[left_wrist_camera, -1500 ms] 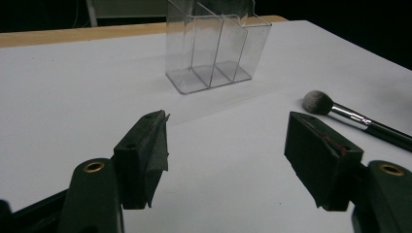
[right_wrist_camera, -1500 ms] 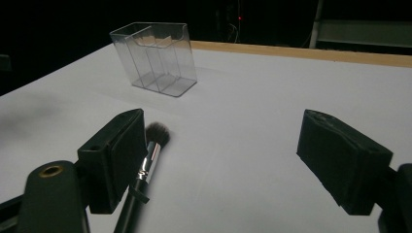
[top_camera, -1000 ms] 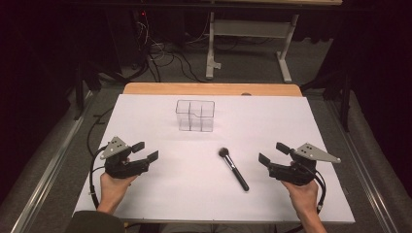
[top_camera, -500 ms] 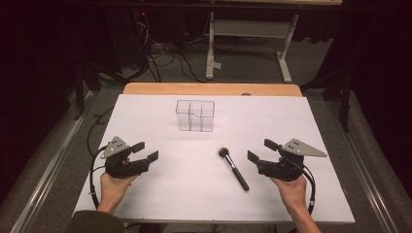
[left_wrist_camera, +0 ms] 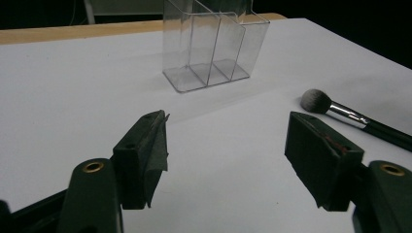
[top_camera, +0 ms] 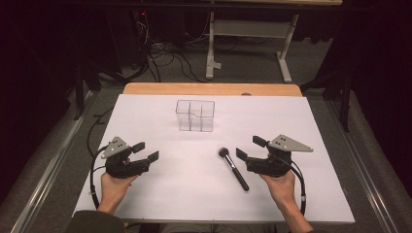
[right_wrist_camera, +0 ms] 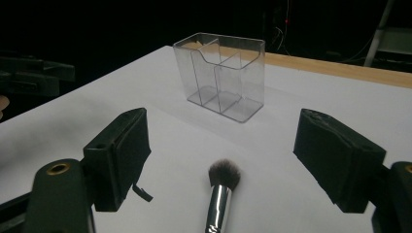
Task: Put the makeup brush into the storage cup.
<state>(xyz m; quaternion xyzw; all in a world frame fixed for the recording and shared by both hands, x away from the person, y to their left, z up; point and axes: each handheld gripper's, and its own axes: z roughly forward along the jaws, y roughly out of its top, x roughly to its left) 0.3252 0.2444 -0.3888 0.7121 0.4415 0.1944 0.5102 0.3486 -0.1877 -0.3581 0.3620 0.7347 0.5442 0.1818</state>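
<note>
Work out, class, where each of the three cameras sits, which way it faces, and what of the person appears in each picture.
High view: fixed above the person's side, looking forward and down on the white table; both forearms, left gripper and right gripper show.
Left gripper view: rides the left gripper, facing the clear organizer; its open jaws show.
Right gripper view: rides the right gripper, facing the makeup brush; its open jaws show.
All three views share organizer and brush.

Lighting: white tabletop (top_camera: 291,126) brightly lit from overhead; surroundings dark from 9 through 3 o'clock. Shadows soft, faint. Gripper views: near jaws slightly blurred, mild grain.
</note>
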